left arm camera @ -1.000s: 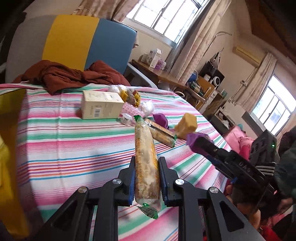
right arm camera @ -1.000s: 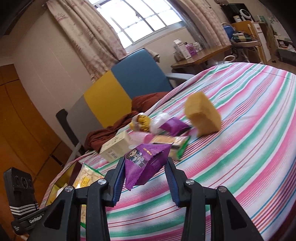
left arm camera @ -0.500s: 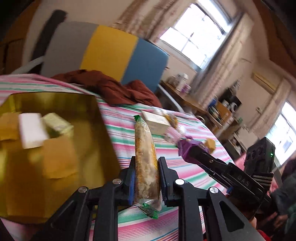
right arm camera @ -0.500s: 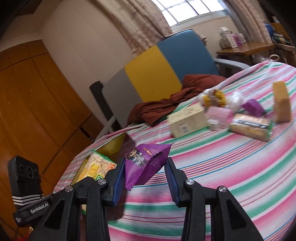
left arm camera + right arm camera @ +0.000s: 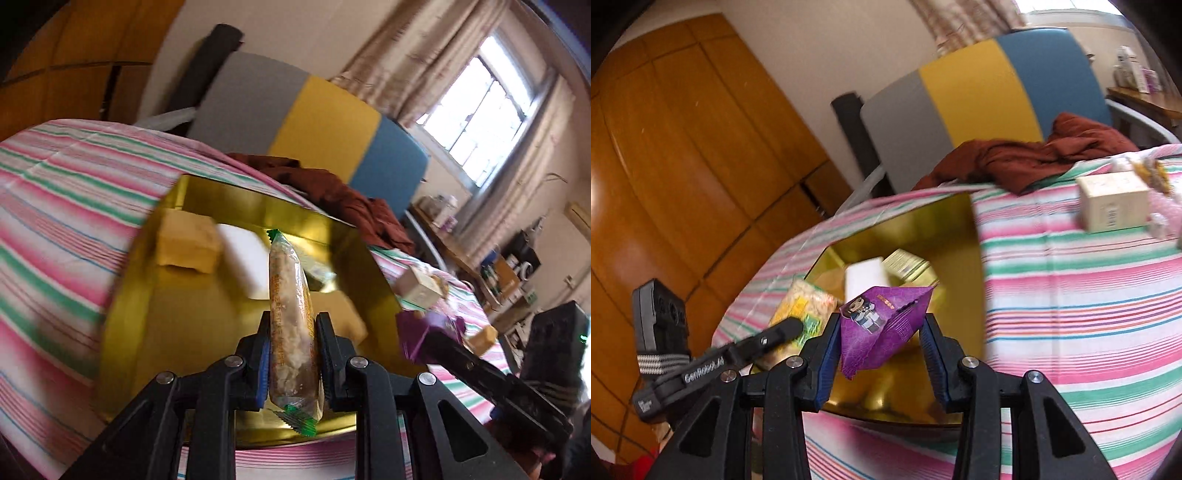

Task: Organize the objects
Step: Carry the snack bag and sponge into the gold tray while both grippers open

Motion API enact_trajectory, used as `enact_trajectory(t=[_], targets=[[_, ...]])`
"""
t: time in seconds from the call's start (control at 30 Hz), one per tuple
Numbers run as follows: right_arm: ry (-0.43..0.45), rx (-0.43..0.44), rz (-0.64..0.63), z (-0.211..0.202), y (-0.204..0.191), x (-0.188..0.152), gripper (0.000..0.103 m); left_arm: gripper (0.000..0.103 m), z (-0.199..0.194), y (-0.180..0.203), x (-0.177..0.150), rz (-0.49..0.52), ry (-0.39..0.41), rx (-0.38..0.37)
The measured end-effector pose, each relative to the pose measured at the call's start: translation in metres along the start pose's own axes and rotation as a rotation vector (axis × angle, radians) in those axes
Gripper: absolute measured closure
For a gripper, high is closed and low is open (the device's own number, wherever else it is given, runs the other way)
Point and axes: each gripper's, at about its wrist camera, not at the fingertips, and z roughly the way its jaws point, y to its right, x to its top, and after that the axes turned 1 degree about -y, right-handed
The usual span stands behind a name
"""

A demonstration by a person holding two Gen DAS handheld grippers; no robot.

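Observation:
My left gripper (image 5: 291, 328) is shut on a long clear packet of biscuits (image 5: 290, 314), held over the gold box (image 5: 147, 295) on the striped tablecloth. Inside the box lie a yellow packet (image 5: 186, 245), a white block (image 5: 243, 258) and other packs. My right gripper (image 5: 879, 325) is shut on a purple snack packet (image 5: 882, 321) with a cartoon figure, above the same gold box (image 5: 960, 258). The right gripper (image 5: 436, 339) with its purple packet shows at the right of the left wrist view. The left gripper (image 5: 783, 328) shows at the left of the right wrist view.
A cream carton (image 5: 1113, 206) and small wrapped items lie on the striped tablecloth (image 5: 1071, 295) to the right of the box. A rust-brown cloth (image 5: 1027, 158) is heaped by the grey, yellow and blue chair (image 5: 982, 88). Wooden cupboards (image 5: 683, 147) stand behind.
Both grippers have swung left across the table with their packets, from over the loose items to above the gold box. Their grips have not changed.

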Motion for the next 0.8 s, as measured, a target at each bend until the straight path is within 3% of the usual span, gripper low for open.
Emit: enact_trajectory(t=[0.43,0.5,0.57,0.67,0.8], targets=[[-0.142,-0.012,-0.135,0.053,-0.049,-0.013,0.058,0.080,0.000,-0.025,0.002,-0.020,-0.033,0.053],[-0.149,-0.015,-0.136,0.056,-0.051,-0.014,0.058,0.073,-0.004,-0.026,0.004,-0.029,-0.019,0.053],[-0.152,-0.010,-0.140,0.057,-0.053,-0.015,0.057,0.042,-0.007,-0.026,0.006,-0.035,-0.008,0.057],[-0.149,-0.016,-0.150,0.055,-0.056,-0.016,0.056,0.015,-0.019,-0.025,0.007,-0.053,0.048,0.076],[-0.137,-0.015,-0.146,0.050,-0.055,-0.014,0.056,0.007,-0.028,-0.021,0.007,-0.054,0.088,0.098]])
